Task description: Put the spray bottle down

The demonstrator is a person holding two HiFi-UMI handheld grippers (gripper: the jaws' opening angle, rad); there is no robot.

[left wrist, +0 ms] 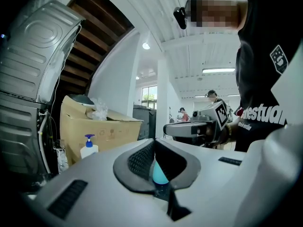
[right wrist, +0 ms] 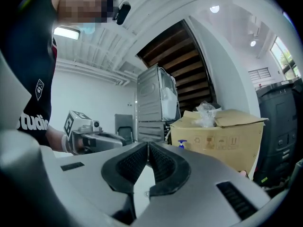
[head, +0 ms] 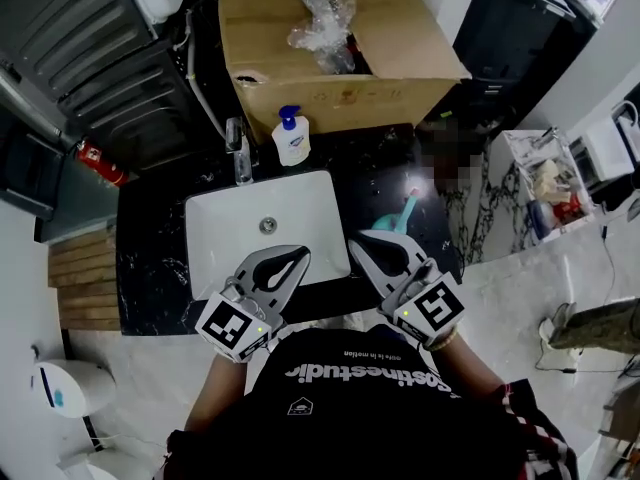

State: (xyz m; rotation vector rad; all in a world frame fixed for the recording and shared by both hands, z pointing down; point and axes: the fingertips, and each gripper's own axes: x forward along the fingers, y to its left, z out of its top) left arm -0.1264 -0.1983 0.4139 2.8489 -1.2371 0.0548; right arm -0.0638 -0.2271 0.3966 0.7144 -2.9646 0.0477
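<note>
Half of spray bottle (head: 391,225) hidden behind right tool (head: 354,241) (jaws together).

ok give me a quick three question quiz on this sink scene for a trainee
1. True or false: the right gripper holds the spray bottle.
2. The soap pump bottle stands: A on the counter behind the sink; B inside the sink; C on the floor.
3. What lies on top of the cardboard box?
Key: 1 false, its fingers are shut on nothing and the spray bottle stands on the counter; 2 A; 3 crumpled clear plastic.
</note>
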